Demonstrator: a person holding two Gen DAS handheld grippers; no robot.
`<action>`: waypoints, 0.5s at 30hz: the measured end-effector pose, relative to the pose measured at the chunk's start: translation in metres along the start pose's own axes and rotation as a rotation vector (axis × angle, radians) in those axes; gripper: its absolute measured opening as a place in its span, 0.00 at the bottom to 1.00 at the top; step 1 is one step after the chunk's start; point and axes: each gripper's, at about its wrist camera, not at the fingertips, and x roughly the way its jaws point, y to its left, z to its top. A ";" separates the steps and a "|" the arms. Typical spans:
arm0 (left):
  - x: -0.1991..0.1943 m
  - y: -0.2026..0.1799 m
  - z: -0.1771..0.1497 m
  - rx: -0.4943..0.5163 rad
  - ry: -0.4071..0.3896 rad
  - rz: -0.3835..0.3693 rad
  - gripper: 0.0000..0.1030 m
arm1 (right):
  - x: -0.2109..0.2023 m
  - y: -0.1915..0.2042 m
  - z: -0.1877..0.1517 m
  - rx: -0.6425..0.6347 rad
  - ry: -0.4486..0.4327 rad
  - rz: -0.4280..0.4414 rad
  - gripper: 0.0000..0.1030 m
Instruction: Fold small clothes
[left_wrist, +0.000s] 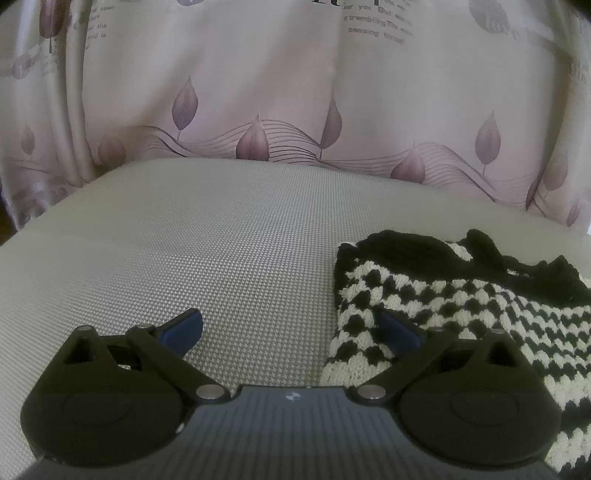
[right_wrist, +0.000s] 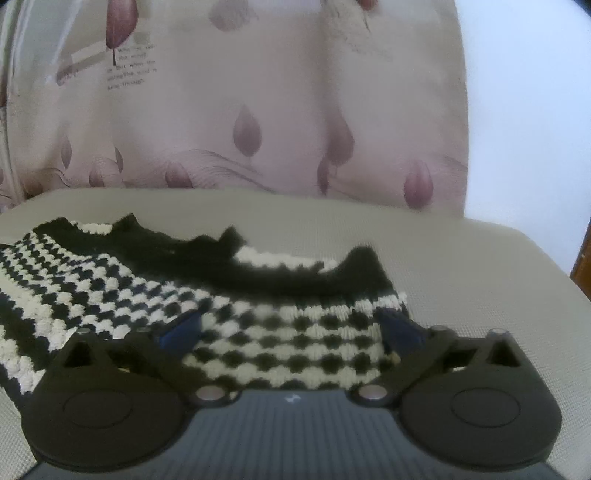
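Note:
A small black-and-white checked knit garment (left_wrist: 443, 295) with a black collar lies flat on a grey woven cushion (left_wrist: 221, 251). My left gripper (left_wrist: 291, 332) is open and empty at the garment's left edge, its right finger over the knit and its left finger over bare cushion. In the right wrist view the same garment (right_wrist: 258, 325) spreads to the left, its black collar (right_wrist: 258, 273) at the far side. My right gripper (right_wrist: 291, 328) is open and empty, low over the garment's right part, with both fingers spread over the knit.
A pale pink curtain with purple leaf prints (left_wrist: 295, 92) hangs right behind the cushion. The cushion's rounded right edge (right_wrist: 535, 258) drops off near a white wall (right_wrist: 535, 110). Bare cushion lies left of the garment.

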 end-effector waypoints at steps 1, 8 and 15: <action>-0.001 -0.001 0.000 0.003 -0.001 0.004 0.99 | 0.001 -0.002 0.000 0.010 0.004 0.011 1.00; -0.002 -0.003 0.000 0.020 -0.006 0.014 0.99 | 0.007 0.006 0.002 -0.038 0.034 0.004 1.00; -0.003 -0.003 0.000 0.024 -0.007 0.015 1.00 | 0.007 0.016 0.002 -0.099 0.030 -0.037 1.00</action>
